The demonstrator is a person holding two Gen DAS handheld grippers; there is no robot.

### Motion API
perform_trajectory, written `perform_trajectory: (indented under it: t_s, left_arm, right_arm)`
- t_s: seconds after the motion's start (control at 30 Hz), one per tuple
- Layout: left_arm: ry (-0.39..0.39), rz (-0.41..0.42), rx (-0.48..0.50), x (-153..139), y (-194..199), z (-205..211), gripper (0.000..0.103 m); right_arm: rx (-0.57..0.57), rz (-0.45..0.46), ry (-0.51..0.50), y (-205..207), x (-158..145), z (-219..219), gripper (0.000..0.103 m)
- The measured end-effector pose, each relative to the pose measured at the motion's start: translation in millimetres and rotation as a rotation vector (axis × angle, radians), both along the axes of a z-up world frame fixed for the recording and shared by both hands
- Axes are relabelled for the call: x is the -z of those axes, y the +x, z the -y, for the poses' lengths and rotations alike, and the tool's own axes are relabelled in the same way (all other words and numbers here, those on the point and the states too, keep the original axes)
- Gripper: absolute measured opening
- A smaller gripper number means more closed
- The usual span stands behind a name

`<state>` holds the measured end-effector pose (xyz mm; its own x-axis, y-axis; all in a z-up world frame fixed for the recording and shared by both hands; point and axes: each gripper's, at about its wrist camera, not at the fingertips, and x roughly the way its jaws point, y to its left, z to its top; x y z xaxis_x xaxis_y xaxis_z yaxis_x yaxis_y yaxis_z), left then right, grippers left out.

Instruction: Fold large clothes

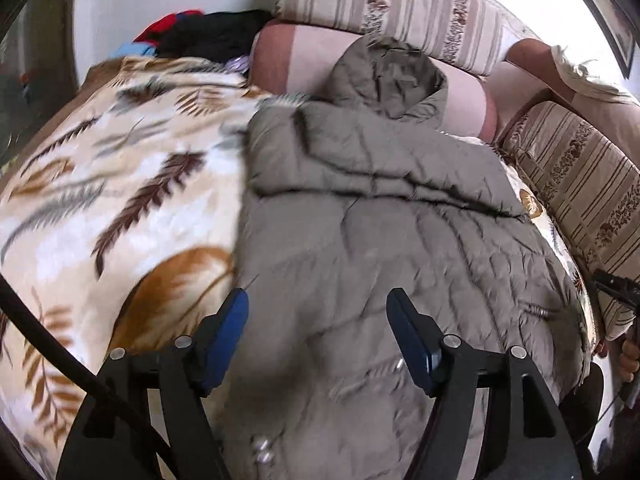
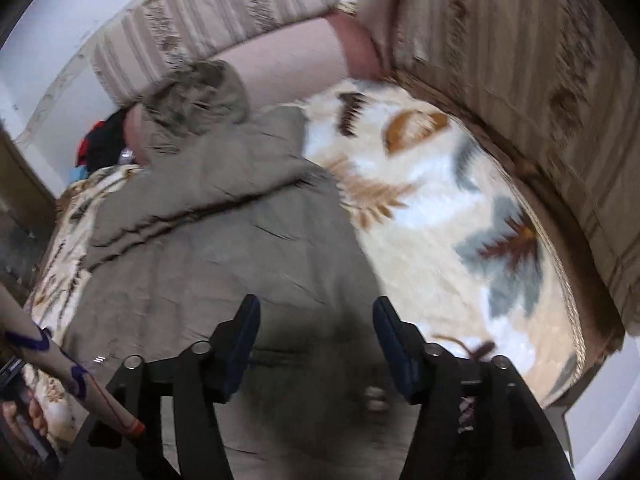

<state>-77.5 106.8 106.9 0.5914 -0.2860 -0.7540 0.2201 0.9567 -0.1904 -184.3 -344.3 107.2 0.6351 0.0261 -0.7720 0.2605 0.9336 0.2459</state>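
A large grey-olive quilted jacket (image 1: 380, 220) lies spread on a leaf-patterned blanket (image 1: 120, 184), its hood (image 1: 384, 76) resting up against a pink bolster (image 1: 460, 96). One sleeve is folded across the chest. My left gripper (image 1: 317, 300) hovers over the jacket's lower left part, jaws apart, nothing between the blue pads. In the right wrist view the same jacket (image 2: 224, 248) fills the left half and the blanket (image 2: 440, 220) the right. Above the jacket's lower right edge my right gripper (image 2: 317, 302) stands open and holds nothing.
Striped cushions (image 1: 400, 0) line the back and the right side (image 2: 520, 60). A pile of dark, red and blue clothes (image 1: 208, 36) sits at the far left corner. A person's sleeve (image 2: 60, 360) and hand show at the lower left of the right wrist view.
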Motion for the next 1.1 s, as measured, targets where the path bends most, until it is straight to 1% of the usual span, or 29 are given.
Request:
perform_trajectory:
  t_s: [0.13,0.3,0.37,0.43,0.5,0.53,0.57,0.63,0.7,0.77,0.83,0.87,0.9,0.93,1.0,1.07,1.1]
  left_arm:
    - [0.023,0.039,0.006,0,31,26,0.075]
    - [0.009,0.045,-0.005,17,73,36,0.075]
    - [-0.003,0.032,-0.017,27,83,31,0.075]
    - [-0.026,0.021,-0.017,37,88,23,0.075]
    - [-0.036,-0.010,-0.022,52,94,14,0.075]
    - [-0.038,-0.025,-0.020,56,96,11,0.075]
    - [-0.050,-0.048,-0.014,61,100,6,0.075]
    - [-0.075,-0.063,-0.013,66,103,0,0.075]
    - [-0.108,-0.076,-0.004,68,108,-3,0.077]
    - [-0.114,-0.081,0.005,70,112,-3,0.078]
    - [-0.116,-0.091,0.016,74,117,-3,0.079]
    - [-0.119,-0.096,0.019,76,118,-2,0.080]
    - [-0.122,-0.100,0.022,78,119,-2,0.081]
    - [-0.126,-0.105,0.025,79,119,-1,0.082]
    - [-0.126,-0.104,0.035,82,121,1,0.086]
    - [-0.115,-0.102,0.046,85,122,5,0.089]
    - [-0.101,-0.099,0.050,87,122,7,0.089]
  right_arm:
    - [-0.084,-0.012,-0.025,35,-13,-40,0.067]
    - [-0.164,-0.024,-0.063,103,-32,-94,0.070]
    - [-0.198,-0.031,-0.117,147,-42,-121,0.072]
    - [-0.214,-0.040,-0.135,189,-49,-141,0.073]
    - [-0.218,-0.045,-0.142,227,-55,-158,0.074]
    - [-0.217,-0.047,-0.148,250,-58,-165,0.075]
    - [-0.204,-0.049,-0.164,283,-62,-174,0.076]
    - [-0.179,-0.046,-0.164,324,-68,-181,0.077]
    - [-0.140,-0.031,-0.130,379,-77,-186,0.081]
    - [-0.110,-0.005,-0.085,420,-84,-185,0.086]
    - [-0.077,0.017,-0.045,459,-89,-184,0.094]
    - [-0.049,0.029,-0.014,483,-89,-181,0.094]
    - [-0.027,0.033,0.013,499,-88,-179,0.094]
    - [-0.009,0.036,0.037,511,-86,-177,0.094]
    - [0.043,0.042,0.106,540,-80,-169,0.094]
    - [0.091,0.041,0.162,565,-69,-163,0.094]
    - [0.110,0.032,0.165,573,-64,-162,0.094]
